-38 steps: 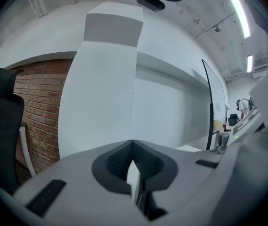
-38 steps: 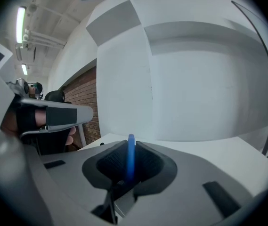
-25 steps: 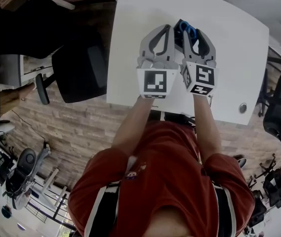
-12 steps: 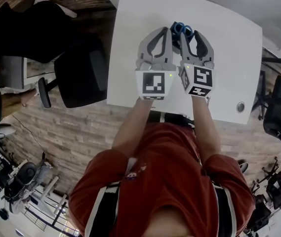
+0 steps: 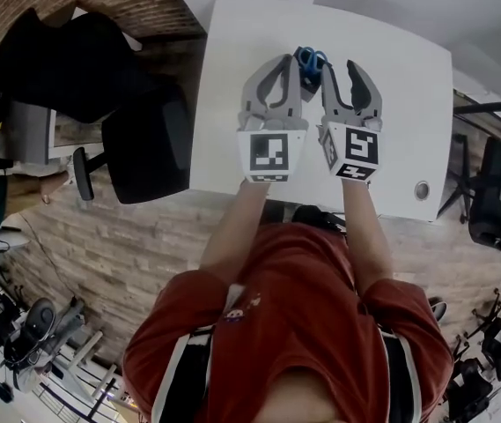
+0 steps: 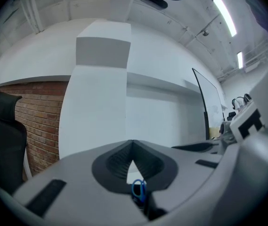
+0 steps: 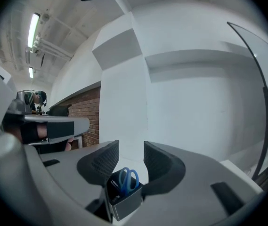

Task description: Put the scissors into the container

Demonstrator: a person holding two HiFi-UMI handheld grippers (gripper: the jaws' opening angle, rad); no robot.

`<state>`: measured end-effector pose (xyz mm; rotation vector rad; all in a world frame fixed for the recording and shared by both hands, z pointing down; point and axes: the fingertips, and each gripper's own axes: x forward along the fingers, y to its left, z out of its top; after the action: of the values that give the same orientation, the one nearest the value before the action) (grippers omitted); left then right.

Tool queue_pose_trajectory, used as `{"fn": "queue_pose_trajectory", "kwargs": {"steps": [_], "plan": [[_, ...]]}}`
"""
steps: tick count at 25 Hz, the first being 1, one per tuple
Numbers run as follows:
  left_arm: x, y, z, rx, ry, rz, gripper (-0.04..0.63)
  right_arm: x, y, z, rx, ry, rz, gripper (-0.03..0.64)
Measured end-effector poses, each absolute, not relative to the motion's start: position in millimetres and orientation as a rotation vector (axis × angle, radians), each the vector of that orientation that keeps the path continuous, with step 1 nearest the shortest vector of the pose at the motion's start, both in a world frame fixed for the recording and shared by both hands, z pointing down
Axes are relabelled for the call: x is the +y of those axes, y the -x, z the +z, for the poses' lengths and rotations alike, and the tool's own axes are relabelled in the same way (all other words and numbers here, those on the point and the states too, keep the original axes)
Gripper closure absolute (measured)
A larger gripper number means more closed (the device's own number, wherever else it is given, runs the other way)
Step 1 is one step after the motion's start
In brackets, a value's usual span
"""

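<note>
Head view has the two hand-held tools side by side over the white table (image 5: 408,122), both pointing away from the person (image 5: 294,324). Seen between them stands the dark container (image 5: 306,77), with the blue handles of the scissors (image 5: 311,60) sticking up out of it. Right gripper view: the right gripper (image 7: 131,150) has its jaws spread wide, having just been opening, and neither pad touches anything. The container with the scissors shows low in the gap, below the pads. Left gripper view: the left gripper (image 6: 133,146) has its jaw tips pressed together on nothing, and the blue handles show through the opening beneath the tips
</note>
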<state>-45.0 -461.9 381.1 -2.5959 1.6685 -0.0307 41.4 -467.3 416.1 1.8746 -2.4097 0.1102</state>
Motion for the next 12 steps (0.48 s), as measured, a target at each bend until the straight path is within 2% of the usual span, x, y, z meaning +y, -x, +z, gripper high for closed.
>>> {"fn": "queue_pose_trajectory", "kwargs": {"steps": [12], "plan": [[-433.9,14.3,336.3,1.572,2.559,0.039,0.583,-426.2,-79.3,347.9,-2.431,-1.986,-0.121,0.446]]}}
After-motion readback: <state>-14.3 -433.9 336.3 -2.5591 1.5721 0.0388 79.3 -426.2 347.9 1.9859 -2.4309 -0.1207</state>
